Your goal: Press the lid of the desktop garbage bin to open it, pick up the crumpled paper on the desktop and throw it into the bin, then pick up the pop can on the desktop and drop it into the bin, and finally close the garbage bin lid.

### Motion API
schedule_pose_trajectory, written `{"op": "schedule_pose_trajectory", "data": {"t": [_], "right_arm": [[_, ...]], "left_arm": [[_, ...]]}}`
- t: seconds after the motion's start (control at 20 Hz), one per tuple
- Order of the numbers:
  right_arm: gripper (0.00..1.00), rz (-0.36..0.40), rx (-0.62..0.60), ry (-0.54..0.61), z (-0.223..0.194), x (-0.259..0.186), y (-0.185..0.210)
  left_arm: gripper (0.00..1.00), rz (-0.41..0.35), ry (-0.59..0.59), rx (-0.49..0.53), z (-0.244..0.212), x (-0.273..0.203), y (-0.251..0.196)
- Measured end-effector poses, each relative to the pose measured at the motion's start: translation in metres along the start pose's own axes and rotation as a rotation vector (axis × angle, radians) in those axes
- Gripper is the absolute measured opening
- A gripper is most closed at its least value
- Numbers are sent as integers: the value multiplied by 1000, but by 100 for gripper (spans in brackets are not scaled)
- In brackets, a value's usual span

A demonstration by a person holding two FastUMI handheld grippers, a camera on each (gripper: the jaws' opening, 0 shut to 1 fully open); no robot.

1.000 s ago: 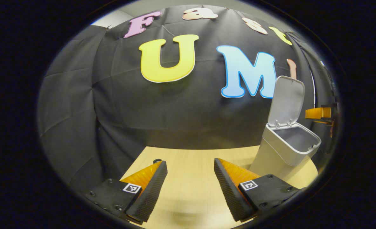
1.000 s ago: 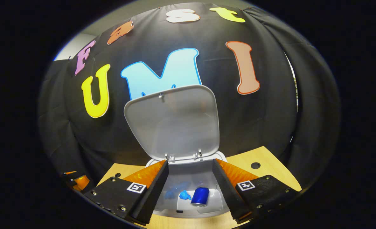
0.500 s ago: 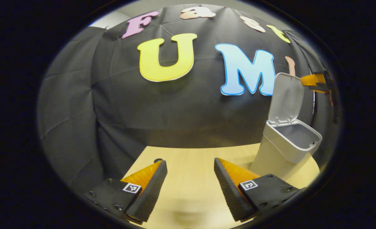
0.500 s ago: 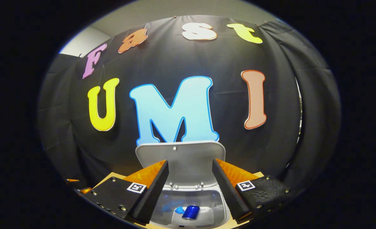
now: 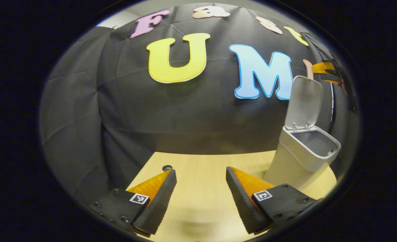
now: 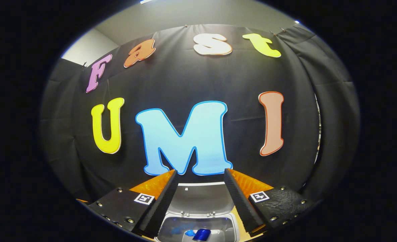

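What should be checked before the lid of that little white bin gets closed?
1. Pop can inside the bin: ok, it lies at the bottom.
2. Crumpled paper inside: ok, it lies beside the can.
3. Lid free to swing down: ok, it stands upright on its hinge with nothing across the opening.
4. Right tool empty: ok, open, holding nothing, above the lid's top edge.
5. Left tool out of the way: ok, open over the bare table, apart from the bin.
6. Bin standing steady: ok, upright on the table.
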State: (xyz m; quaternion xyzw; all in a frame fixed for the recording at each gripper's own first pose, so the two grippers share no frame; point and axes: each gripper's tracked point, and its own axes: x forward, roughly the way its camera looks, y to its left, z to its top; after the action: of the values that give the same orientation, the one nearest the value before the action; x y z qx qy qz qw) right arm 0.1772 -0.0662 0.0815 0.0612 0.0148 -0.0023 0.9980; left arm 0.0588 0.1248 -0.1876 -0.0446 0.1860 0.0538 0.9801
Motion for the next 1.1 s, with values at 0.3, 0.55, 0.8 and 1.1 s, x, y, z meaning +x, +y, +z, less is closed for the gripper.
{"op": "schedule_pose_trajectory", "data": {"t": [0.3, 0.55, 0.8, 1.1], "right_arm": [[88, -6, -6, 8, -4, 33, 5], [89, -8, -41, 55, -22, 35, 2], [89, 6, -48, 54, -30, 11, 4], [89, 23, -45, 106, -58, -30, 5]], "left_arm": [[95, 3, 25, -57, -13, -4, 3], [100, 20, 28, -62, -16, -5, 11], [97, 15, 31, -45, -19, -3, 4], [97, -19, 24, -45, -19, -8, -20]]}}
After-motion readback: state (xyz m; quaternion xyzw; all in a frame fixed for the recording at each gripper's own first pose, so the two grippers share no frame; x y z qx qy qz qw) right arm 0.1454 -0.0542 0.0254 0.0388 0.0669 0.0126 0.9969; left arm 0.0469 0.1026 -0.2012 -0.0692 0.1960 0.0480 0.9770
